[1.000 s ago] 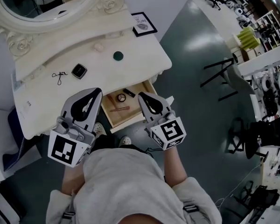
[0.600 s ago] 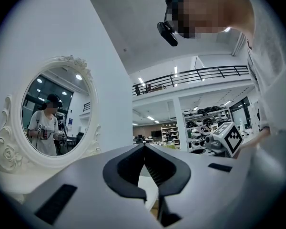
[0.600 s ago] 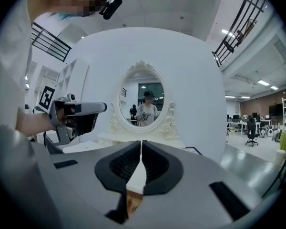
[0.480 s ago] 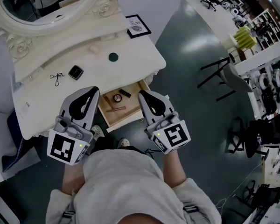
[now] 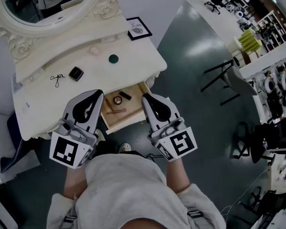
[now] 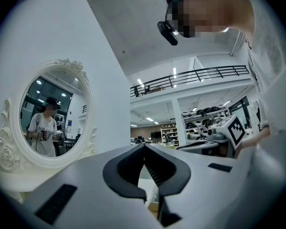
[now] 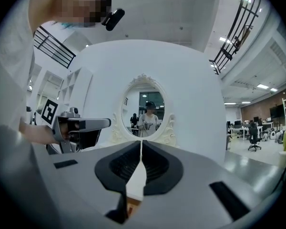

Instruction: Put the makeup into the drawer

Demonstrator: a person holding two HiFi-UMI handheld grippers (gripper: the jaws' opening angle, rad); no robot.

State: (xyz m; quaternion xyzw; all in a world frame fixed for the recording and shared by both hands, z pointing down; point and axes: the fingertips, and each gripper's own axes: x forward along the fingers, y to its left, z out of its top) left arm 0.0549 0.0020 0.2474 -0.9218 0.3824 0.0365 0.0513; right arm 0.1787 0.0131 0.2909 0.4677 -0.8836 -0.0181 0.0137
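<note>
Two jaw pairs closed on nothing: left hand-held gripper (image 5: 99,92), right hand-held gripper (image 5: 144,98), either side of open drawer (image 5: 115,122). Makeup (image 5: 117,100) inside drawer; black compact (image 5: 76,73), green disc (image 5: 113,58) on desk (image 5: 43,104).

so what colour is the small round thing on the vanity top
Dark green. The disc shows best in the head view.

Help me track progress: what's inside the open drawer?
The drawer holds a round compact, a dark tube and a thin brown stick. Its back part, under the tabletop, is hidden.
</note>
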